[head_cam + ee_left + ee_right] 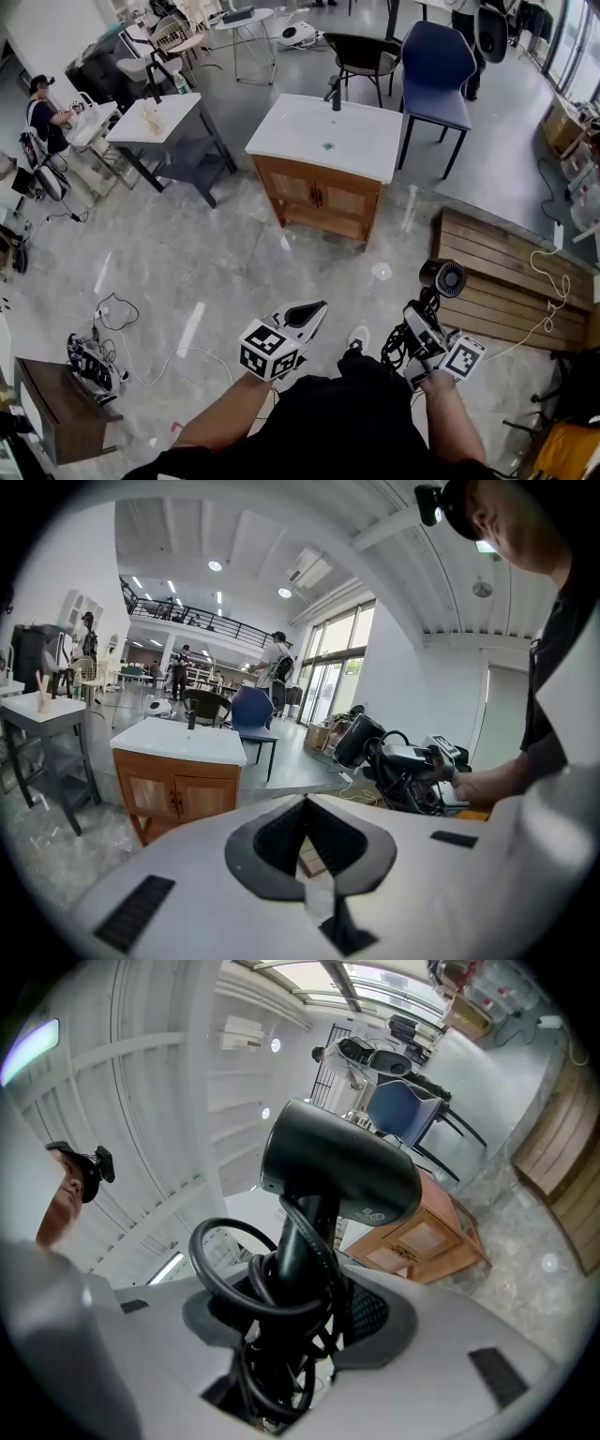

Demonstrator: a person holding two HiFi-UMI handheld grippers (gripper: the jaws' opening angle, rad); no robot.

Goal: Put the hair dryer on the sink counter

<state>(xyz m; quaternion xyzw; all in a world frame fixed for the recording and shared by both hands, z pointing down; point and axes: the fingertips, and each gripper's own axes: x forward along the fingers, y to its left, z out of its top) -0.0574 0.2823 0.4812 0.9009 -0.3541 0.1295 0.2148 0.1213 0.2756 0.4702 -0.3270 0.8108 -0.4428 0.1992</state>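
The black hair dryer (442, 278) sticks up out of my right gripper (427, 317), well short of the sink counter (323, 136). In the right gripper view the dryer (337, 1171) fills the middle, and my right gripper (305, 1302) is shut on its handle with the cord looped round it. The white-topped wooden sink counter (173, 742) with a black faucet (335, 94) stands ahead on the floor. My left gripper (312, 317) is held low at the dryer's left. Seen from its own camera, the left gripper (305, 803) has its jaws together with nothing between them.
A grey table (155, 117) stands left of the counter, a blue chair (436, 66) and a black chair (361, 52) behind it. A wooden slatted bench (506, 272) lies at the right. Cables (112, 309) and a small brown table (56, 403) are at lower left.
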